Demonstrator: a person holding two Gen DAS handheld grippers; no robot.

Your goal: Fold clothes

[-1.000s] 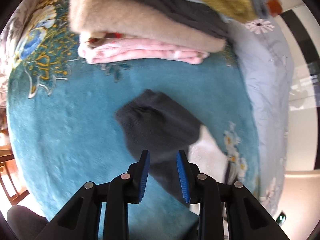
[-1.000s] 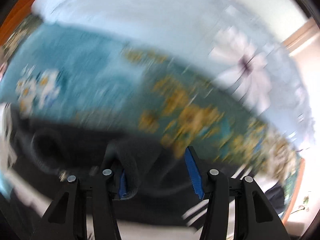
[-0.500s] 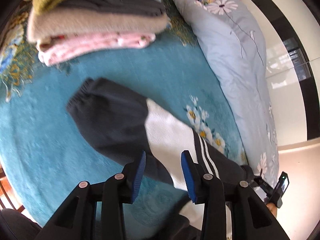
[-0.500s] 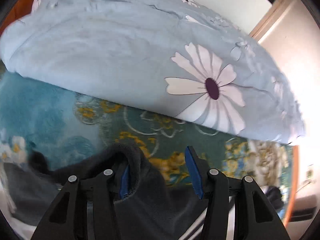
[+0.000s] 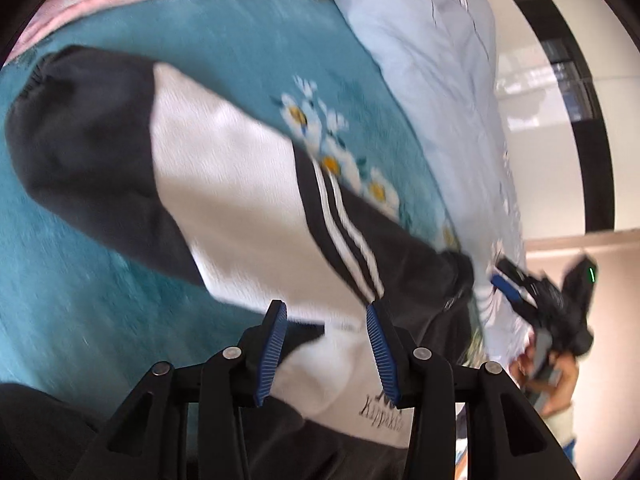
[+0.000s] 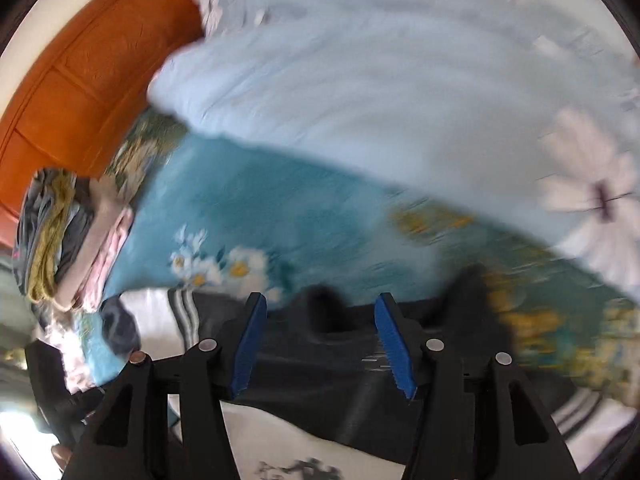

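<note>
Teal bedspread [image 5: 100, 300], sweatshirt [image 5: 224, 184] sleeve diagonal

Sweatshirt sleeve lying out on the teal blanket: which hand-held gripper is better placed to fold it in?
Probably the left hand-held gripper: open, above the sleeve. The right hand-held gripper hangs over the collar.
</note>
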